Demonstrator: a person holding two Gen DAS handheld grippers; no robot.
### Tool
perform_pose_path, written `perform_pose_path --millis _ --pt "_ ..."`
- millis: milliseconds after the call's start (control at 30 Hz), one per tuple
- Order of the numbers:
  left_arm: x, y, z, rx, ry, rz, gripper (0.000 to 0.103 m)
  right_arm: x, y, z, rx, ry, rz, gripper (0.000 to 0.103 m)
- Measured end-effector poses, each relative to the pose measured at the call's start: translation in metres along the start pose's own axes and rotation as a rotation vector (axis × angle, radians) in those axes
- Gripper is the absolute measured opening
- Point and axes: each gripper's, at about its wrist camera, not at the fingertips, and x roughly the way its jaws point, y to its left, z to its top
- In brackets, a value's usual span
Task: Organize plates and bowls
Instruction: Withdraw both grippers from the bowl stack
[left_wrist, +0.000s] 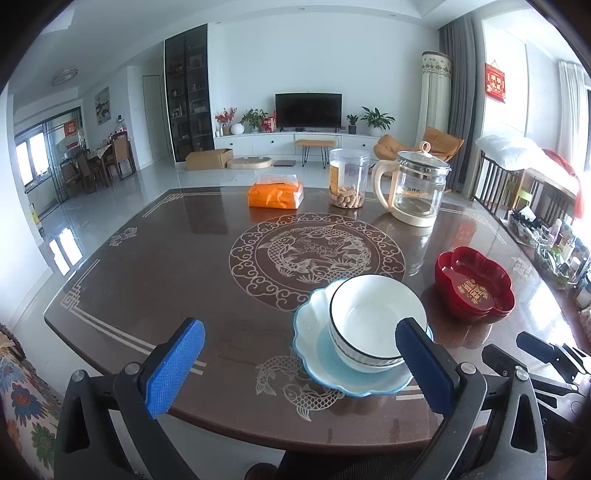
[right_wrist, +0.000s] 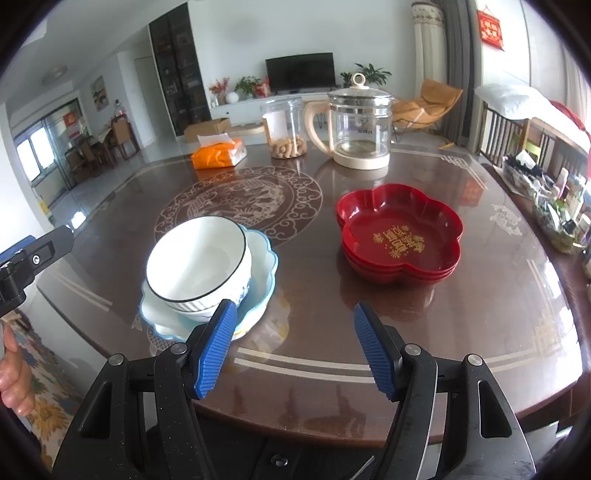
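Note:
A white bowl with a dark rim sits inside a pale blue scalloped plate near the table's front edge; both show in the right wrist view, bowl and plate. A stack of red flower-shaped plates stands to their right, also in the right wrist view. My left gripper is open and empty, its right finger in front of the bowl. My right gripper is open and empty above the table's front edge, between the bowl and the red stack.
On the dark brown table at the far side stand an orange tissue pack, a clear jar of peanuts and a glass kettle. A cluttered shelf runs along the right.

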Motion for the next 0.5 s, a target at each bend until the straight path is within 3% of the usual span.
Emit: perform_pose_path --millis 100,367,500 --pt "-0.006 -0.001 -0.014 0.013 -0.016 -0.062 0.103 -0.005 0.003 -0.004 -0.003 -0.001 -0.001 0.070" --pt "-0.008 -0.022 -0.039 0.111 0.072 -0.039 0.102 -0.016 0.012 -0.012 -0.041 0.001 -0.046 0.072" --pt "-0.018 -0.026 -0.043 0.125 0.056 -0.023 0.102 -0.023 0.007 -0.019 -0.015 -0.002 -0.060 0.076"
